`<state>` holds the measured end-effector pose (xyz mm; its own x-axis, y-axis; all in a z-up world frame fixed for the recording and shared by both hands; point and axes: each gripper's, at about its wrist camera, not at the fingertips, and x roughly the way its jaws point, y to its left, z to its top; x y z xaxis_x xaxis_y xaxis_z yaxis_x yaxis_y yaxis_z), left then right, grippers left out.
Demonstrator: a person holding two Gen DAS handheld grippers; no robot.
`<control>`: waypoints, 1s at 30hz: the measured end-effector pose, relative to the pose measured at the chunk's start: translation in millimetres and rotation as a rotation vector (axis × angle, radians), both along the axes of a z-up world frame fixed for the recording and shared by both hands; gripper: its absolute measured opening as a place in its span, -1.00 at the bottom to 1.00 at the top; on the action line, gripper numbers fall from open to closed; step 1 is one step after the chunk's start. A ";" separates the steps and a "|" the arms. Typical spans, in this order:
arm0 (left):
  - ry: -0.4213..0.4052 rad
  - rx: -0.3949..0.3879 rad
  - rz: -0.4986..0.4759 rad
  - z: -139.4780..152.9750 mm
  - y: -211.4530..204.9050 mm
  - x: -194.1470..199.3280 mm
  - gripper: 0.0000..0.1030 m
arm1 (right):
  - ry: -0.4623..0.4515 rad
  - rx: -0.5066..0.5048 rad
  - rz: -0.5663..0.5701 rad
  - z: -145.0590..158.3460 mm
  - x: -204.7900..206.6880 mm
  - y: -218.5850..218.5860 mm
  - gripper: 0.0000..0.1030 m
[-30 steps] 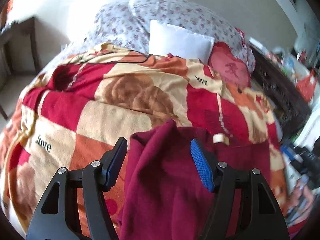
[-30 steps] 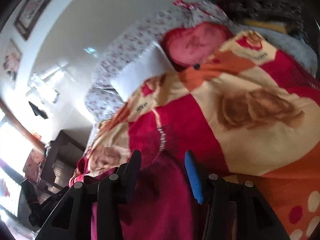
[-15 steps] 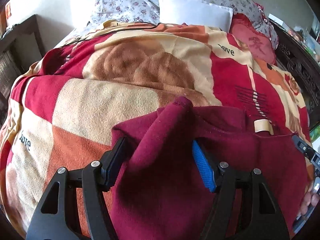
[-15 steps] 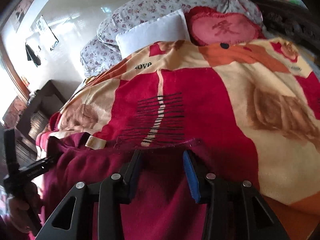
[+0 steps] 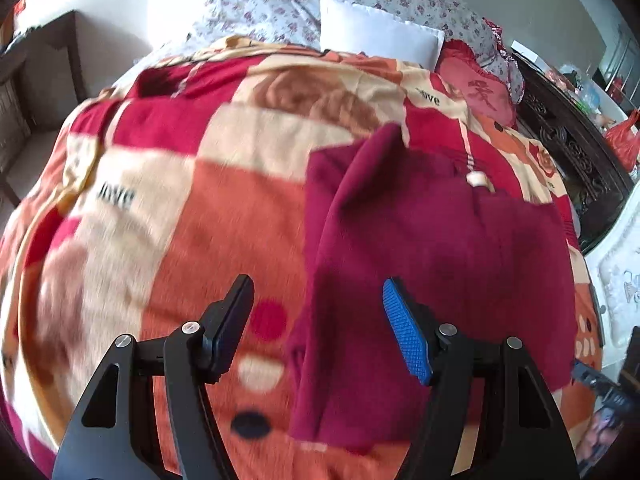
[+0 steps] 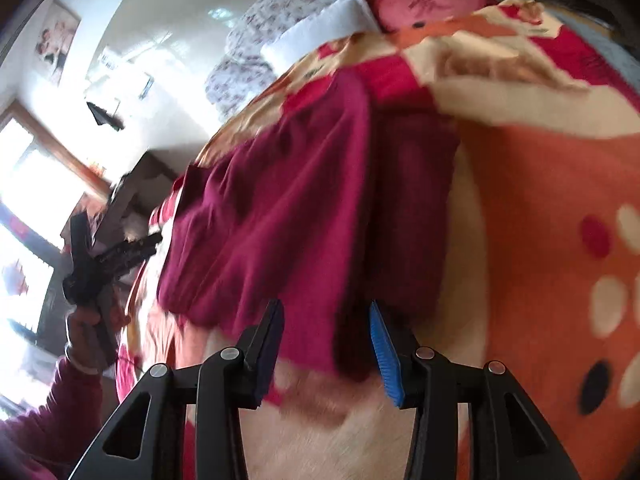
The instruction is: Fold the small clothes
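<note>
On the bed's patterned blanket (image 5: 224, 216) your maroon garment (image 5: 440, 248) lies flat with one side already turned in — a first fold, by the look of it, with more to go. Your left tongs (image 5: 318, 330) stand wide and your right tongs (image 6: 326, 354) part-open, both gripping nothing — cloth beneath only. Pillows (image 5: 380, 40) sit well clear.

Black tongs (image 5: 318, 324), blue pad, magenta sleeve (image 6: 48, 412)
</note>
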<state>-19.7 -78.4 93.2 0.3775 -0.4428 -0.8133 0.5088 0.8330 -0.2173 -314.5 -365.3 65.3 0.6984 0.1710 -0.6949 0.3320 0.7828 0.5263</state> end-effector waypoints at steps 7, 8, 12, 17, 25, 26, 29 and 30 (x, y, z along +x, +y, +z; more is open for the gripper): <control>0.048 0.020 0.024 -11.4 21.4 -22.4 0.32 | -0.003 -0.096 -0.018 -7.2 11.8 13.9 -0.89; 0.039 0.020 0.023 -9.8 25.2 -26.1 0.32 | 0.002 -0.126 -0.009 0.2 8.2 14.6 -0.89; 0.012 0.034 0.016 -7.6 37.5 -37.7 0.32 | 0.014 -0.212 0.008 23.3 -11.4 15.0 -0.89; 0.021 0.051 0.002 -15.8 35.9 -44.1 0.32 | 0.111 -0.186 -0.001 -8.3 -11.9 13.9 -0.90; -0.026 0.056 0.009 -13.1 24.1 -38.0 0.32 | 0.050 -0.287 -0.108 46.1 -18.6 9.5 -0.80; -0.027 0.057 0.017 -13.7 20.4 -35.1 0.32 | 0.020 -0.271 -0.111 52.0 -16.1 10.5 -0.76; -0.039 0.039 0.021 -12.7 2.9 -26.7 0.32 | -0.028 -0.196 -0.074 57.2 11.6 7.0 -0.51; -0.047 0.036 0.023 -11.9 -1.4 -24.8 0.32 | -0.034 -0.190 -0.062 56.9 26.1 5.9 -0.49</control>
